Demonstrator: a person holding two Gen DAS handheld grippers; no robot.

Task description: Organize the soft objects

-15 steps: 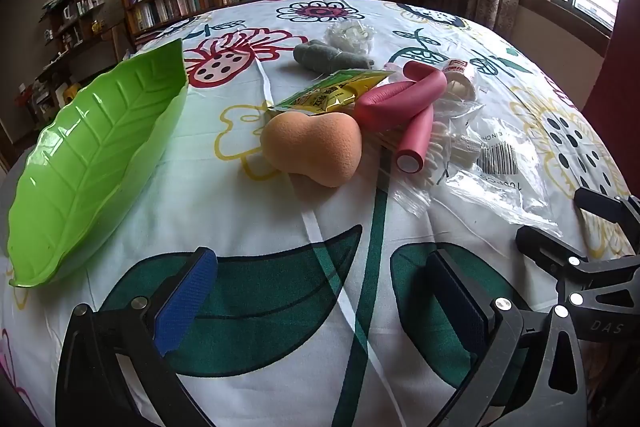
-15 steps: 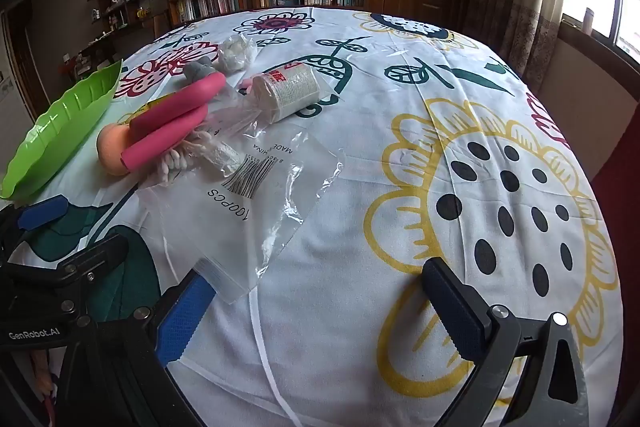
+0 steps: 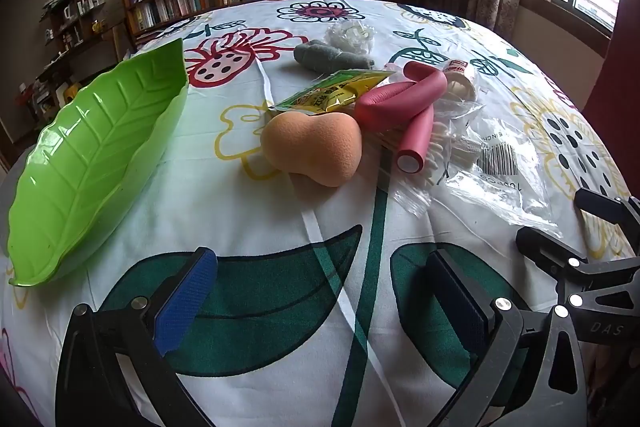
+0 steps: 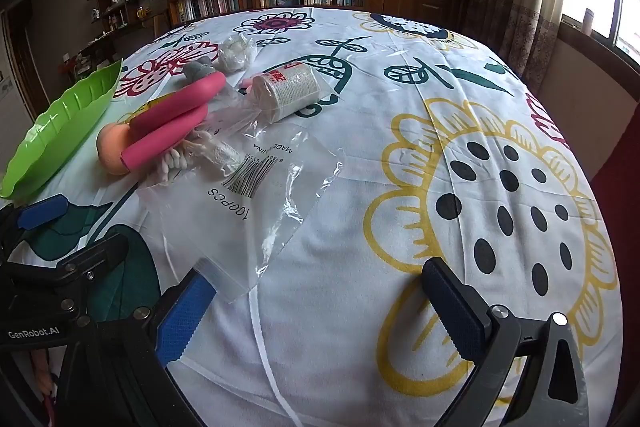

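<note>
A glossy green leaf-shaped plastic dish (image 3: 92, 163) sits at the left on the flower-printed white cloth (image 3: 248, 219). To its right lies a peach gourd-shaped makeup sponge (image 3: 314, 149), touching a yellow-green foil packet (image 3: 340, 93) and a bent pink foam roller (image 3: 404, 107). Further right, a clear plastic bag of white cotton pieces (image 4: 240, 179) lies flat. The left gripper (image 3: 320, 303) and the right gripper (image 4: 316, 307) both hang spread wide, empty, above the cloth.
</note>
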